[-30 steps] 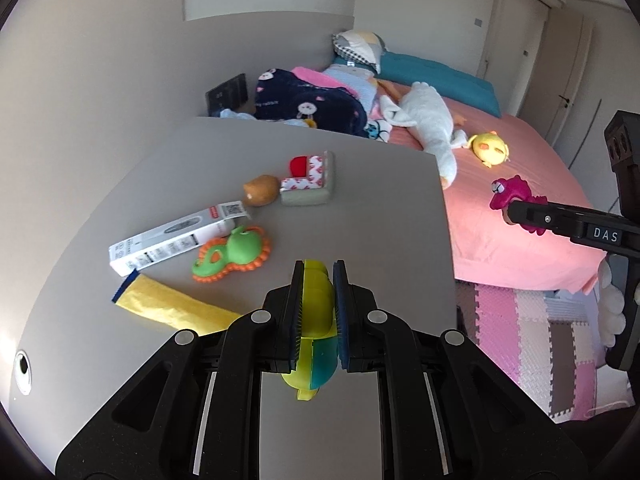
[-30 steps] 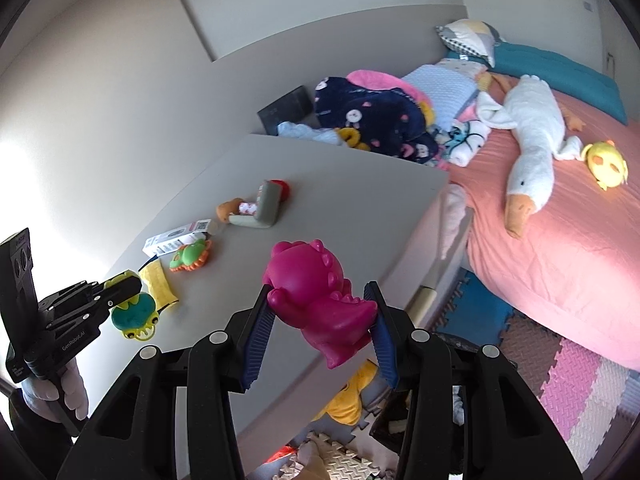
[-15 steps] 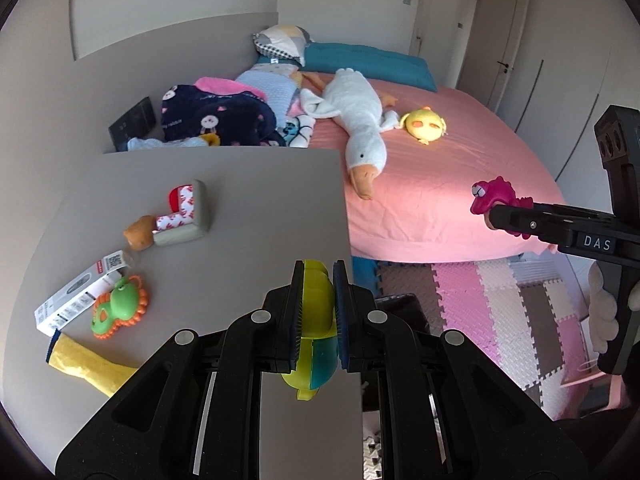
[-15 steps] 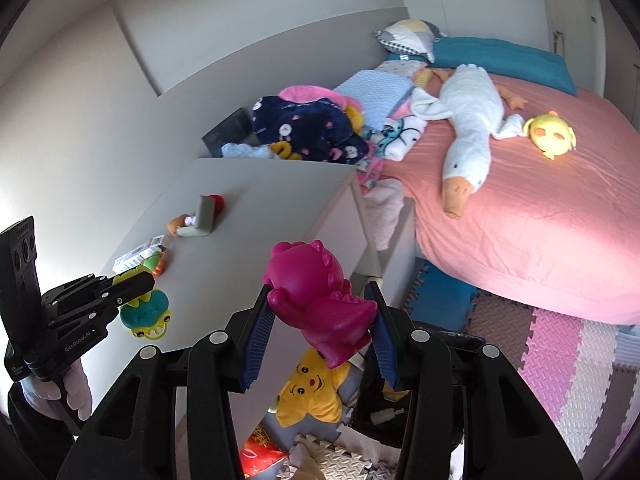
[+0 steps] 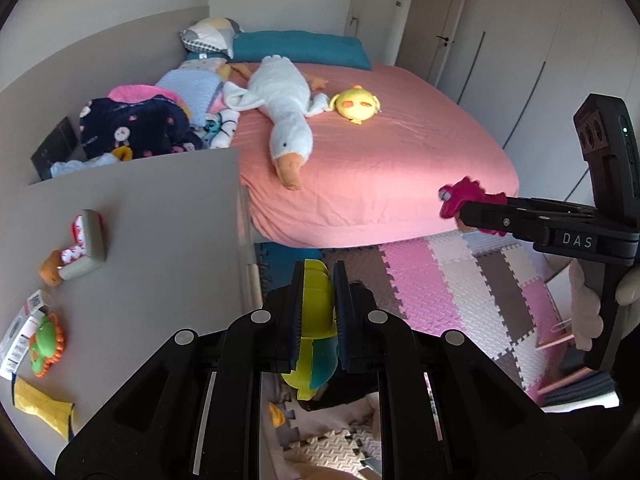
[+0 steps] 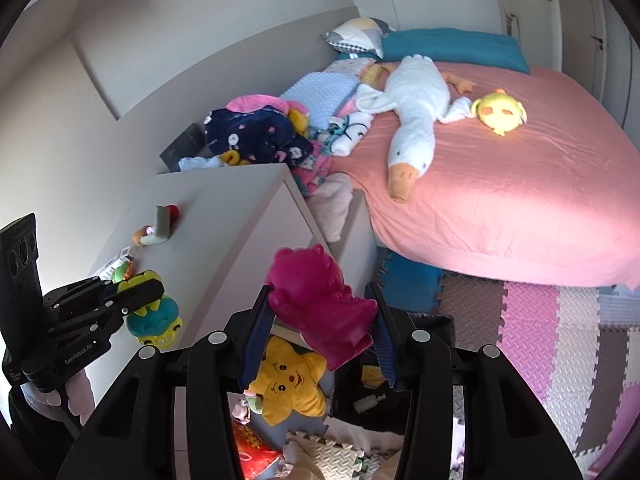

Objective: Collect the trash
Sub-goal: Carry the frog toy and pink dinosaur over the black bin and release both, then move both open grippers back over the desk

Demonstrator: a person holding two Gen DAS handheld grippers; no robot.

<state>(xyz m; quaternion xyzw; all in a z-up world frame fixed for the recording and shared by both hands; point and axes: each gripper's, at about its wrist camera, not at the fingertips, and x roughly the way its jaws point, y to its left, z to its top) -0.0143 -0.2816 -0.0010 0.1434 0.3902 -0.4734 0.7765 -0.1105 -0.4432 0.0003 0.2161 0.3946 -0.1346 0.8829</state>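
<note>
A: While both grippers hang off the edge of the grey table [image 5: 152, 216], what is each one holding?

B: The left gripper [image 5: 316, 320] has its jaws clenched on a yellow and teal toy [image 5: 316, 308], pinched upright between the blue pads. From the right wrist view the same toy [image 6: 154, 312] shows a teal body and yellow wheels, hanging in the air beside the table's near corner. The right gripper [image 6: 320, 320] is clamped on a magenta dinosaur toy [image 6: 320, 304], which sits tilted between the pads with its head up and to the left.

A: What lies below them?

B: Foam puzzle mats [image 5: 460, 280] in pink, white and brown cover the floor. Under the right gripper there is a yellow star plush [image 6: 288, 384] with a smiling face, a red packet [image 6: 252, 452] just beside it, and a dark bin [image 6: 384, 396] to its right. What the bin holds is too dim to tell.

A: And on the table?

B: A green and orange teether [image 5: 44, 344] lies on a white box [image 5: 18, 344] by the left edge, a yellow wrapper [image 5: 40, 404] near them, and a grey block with a red and white toy [image 5: 86, 244] farther back. All are well apart from both grippers.

A: The bed?

B: A pink bed [image 5: 380, 168] carries a white goose plush [image 5: 284, 108] and a yellow chick plush [image 5: 358, 104], with a pile of blankets [image 5: 132, 124] at its left side
</note>
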